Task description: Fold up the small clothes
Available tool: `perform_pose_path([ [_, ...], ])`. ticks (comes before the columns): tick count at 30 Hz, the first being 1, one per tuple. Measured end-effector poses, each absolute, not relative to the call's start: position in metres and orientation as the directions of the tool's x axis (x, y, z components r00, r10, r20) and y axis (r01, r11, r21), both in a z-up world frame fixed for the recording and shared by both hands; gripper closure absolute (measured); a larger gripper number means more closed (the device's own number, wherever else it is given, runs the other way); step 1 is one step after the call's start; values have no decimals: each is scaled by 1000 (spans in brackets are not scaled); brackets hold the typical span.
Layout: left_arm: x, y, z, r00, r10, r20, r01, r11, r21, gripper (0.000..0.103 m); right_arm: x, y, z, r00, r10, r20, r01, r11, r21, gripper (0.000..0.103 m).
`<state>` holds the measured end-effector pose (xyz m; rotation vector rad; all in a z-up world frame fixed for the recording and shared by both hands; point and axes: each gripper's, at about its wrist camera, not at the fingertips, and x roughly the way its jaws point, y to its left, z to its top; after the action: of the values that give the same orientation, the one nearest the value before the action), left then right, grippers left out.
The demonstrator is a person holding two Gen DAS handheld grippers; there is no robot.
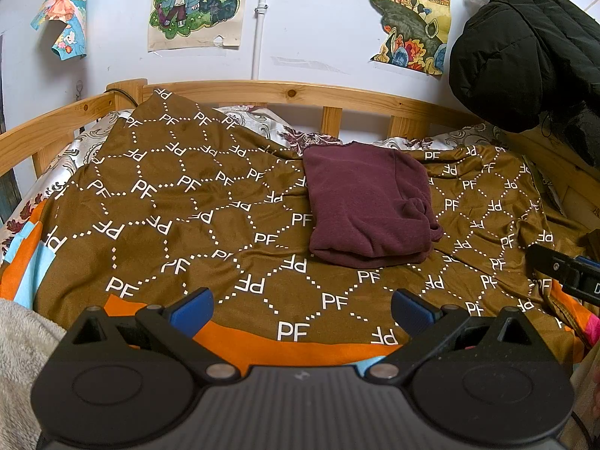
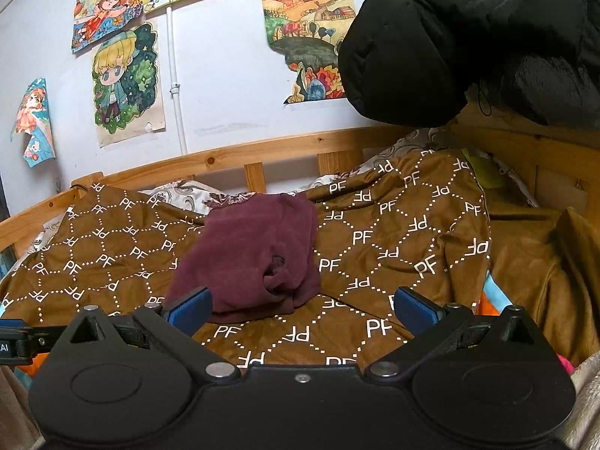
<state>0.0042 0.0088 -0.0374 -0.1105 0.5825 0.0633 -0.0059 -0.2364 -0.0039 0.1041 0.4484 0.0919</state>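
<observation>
A maroon garment (image 1: 367, 202) lies folded into a rough rectangle on the brown blanket (image 1: 168, 206) printed with "PF", right of centre in the left wrist view. In the right wrist view the maroon garment (image 2: 255, 258) sits just beyond the fingertips, with a bunched cuff on its near right. My left gripper (image 1: 302, 309) is open, well short of the garment, nothing between its blue pads. My right gripper (image 2: 302, 309) is open too, empty, its left pad close to the garment's near edge. The right gripper's tip (image 1: 562, 270) shows at the left view's right edge.
A wooden bed rail (image 1: 292, 93) runs behind the blanket, with drawings on the white wall above. A black padded jacket (image 1: 525, 45) hangs at the upper right. A tan jacket (image 2: 543, 273) lies right of the blanket. A grey fleece (image 1: 22, 348) sits at the near left.
</observation>
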Motion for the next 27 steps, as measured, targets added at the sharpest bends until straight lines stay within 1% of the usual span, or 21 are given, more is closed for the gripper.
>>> perform_pose_path([
  [27,4,8,-38,833,31,-552,-93,992,-85,1,-5,-236,-5,894,110,-435,-62,991,122,1],
])
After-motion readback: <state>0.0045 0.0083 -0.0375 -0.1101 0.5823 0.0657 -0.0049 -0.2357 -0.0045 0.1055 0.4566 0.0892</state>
